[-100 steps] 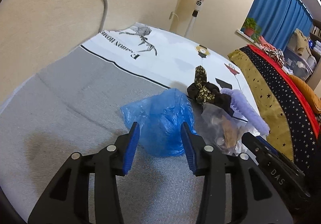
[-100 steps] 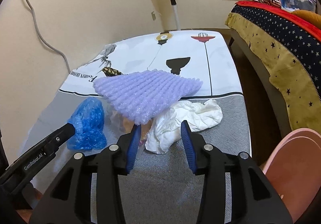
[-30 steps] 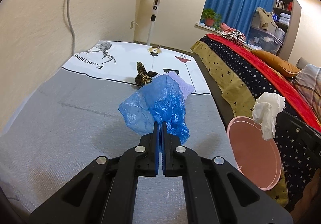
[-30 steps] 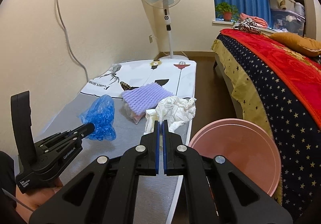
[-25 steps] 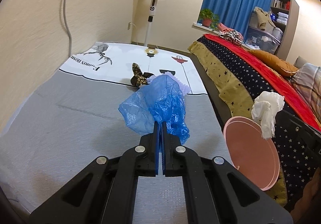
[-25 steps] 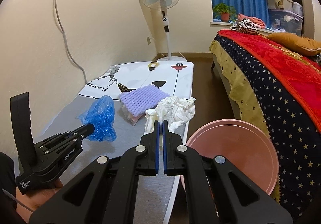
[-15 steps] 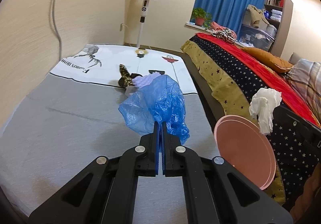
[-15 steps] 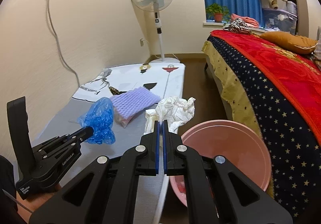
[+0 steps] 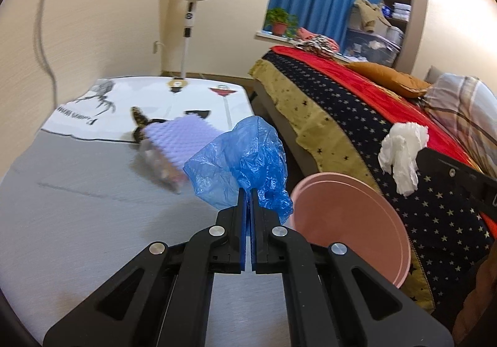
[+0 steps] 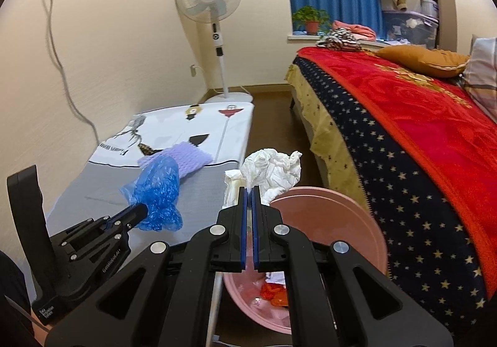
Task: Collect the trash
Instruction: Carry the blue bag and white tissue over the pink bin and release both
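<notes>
Inside pink bin [image 10: 366, 222]: red and white scraps [image 10: 273, 288].

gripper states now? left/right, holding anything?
Left gripper: shut on the blue bag.
Right gripper: shut on the white tissue.

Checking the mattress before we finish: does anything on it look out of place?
Yes. A purple foam sheet lies over a clear plastic bag and a dark patterned scrap on the mattress, not yet in the pink bin.
</notes>
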`<action>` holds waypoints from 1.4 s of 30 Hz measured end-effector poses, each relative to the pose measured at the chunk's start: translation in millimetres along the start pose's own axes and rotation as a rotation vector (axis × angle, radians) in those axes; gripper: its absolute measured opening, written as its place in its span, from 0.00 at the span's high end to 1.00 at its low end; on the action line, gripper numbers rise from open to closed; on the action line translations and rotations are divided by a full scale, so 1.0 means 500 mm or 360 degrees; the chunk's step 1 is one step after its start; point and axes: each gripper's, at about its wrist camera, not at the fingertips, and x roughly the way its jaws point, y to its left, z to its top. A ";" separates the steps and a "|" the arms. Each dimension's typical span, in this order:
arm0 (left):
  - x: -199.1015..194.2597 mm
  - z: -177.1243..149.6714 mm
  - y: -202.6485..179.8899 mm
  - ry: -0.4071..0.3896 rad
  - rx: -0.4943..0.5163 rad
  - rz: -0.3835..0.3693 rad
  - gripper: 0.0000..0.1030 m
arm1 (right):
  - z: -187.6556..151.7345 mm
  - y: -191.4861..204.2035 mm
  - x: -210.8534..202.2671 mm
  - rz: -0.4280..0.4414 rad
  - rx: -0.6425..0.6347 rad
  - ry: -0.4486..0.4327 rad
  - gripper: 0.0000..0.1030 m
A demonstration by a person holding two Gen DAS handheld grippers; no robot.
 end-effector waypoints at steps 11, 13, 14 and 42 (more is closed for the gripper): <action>0.036 -0.002 -0.094 0.0030 0.0126 -0.0156 0.98 | 0.010 -0.075 -0.008 -0.0167 0.0087 0.0007 0.97; 0.042 -0.006 -0.106 0.0043 0.0141 -0.0176 0.98 | 0.008 -0.085 -0.006 -0.0189 0.0101 0.0017 0.97; 0.046 -0.007 -0.111 0.0051 0.0148 -0.0187 0.98 | 0.007 -0.090 -0.004 -0.0195 0.0108 0.0021 0.97; 0.120 -0.034 -0.138 0.0224 0.0151 -0.0239 0.67 | -0.008 -0.138 0.025 -0.0359 0.0249 0.0066 0.51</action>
